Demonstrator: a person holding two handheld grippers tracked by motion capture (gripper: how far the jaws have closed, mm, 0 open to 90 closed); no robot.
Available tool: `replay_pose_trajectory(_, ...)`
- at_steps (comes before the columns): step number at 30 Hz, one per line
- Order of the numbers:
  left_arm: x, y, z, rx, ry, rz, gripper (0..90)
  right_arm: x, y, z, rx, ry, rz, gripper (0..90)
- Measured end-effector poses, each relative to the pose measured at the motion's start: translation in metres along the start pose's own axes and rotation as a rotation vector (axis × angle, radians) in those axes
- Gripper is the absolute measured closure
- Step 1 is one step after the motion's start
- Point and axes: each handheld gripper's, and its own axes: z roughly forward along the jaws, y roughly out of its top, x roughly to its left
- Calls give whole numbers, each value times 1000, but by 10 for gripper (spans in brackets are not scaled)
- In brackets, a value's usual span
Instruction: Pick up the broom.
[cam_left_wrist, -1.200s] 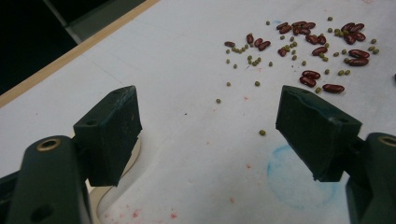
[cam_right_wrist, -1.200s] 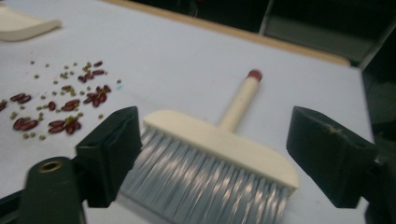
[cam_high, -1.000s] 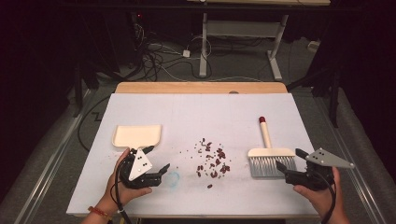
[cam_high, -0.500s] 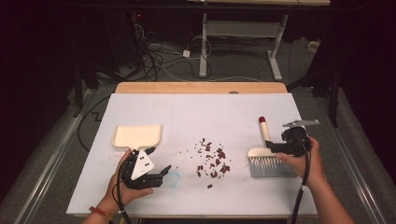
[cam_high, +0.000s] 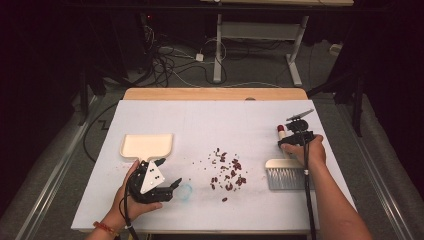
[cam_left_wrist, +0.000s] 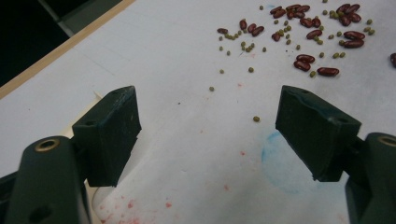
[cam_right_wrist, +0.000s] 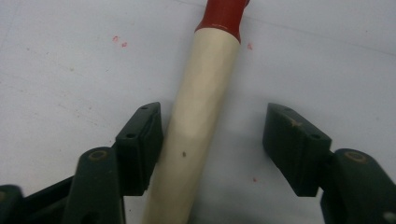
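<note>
**Brush handle off-centre between the closing tongs**

The right tongs (cam_right_wrist: 212, 140) straddle the brush handle (cam_right_wrist: 201, 116), which lies flat on the white table (cam_high: 200, 120). Their jaws have just been closing but stand apart: the left pad looks to be against the handle, the right pad well clear. Because the handle sits off-centre, I judge it could roll or skid sideways as the jaws meet, or be caught skewed, so the bristle head (cam_high: 285, 177) would swing.

The left tongs (cam_high: 167, 189) rest wide apart and empty near the cream dustpan (cam_high: 147, 145). Scattered beans (cam_high: 227, 172) lie between dustpan and brush; a swinging head could scatter them. Nothing blocks the path.
</note>
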Motion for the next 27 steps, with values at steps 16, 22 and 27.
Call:
replay_pose_trajectory(16,-7,2,7,30,-21,17,212,4,-4,-1,-60,41,-55,697)
replay_pose_trajectory(22,-5,1,7,32,-16,0,212,1,-11,-11,-133,80,-50,698)
replay_pose_trajectory(27,-5,1,5,35,-7,-3,212,-10,-24,-37,-280,135,-17,699)
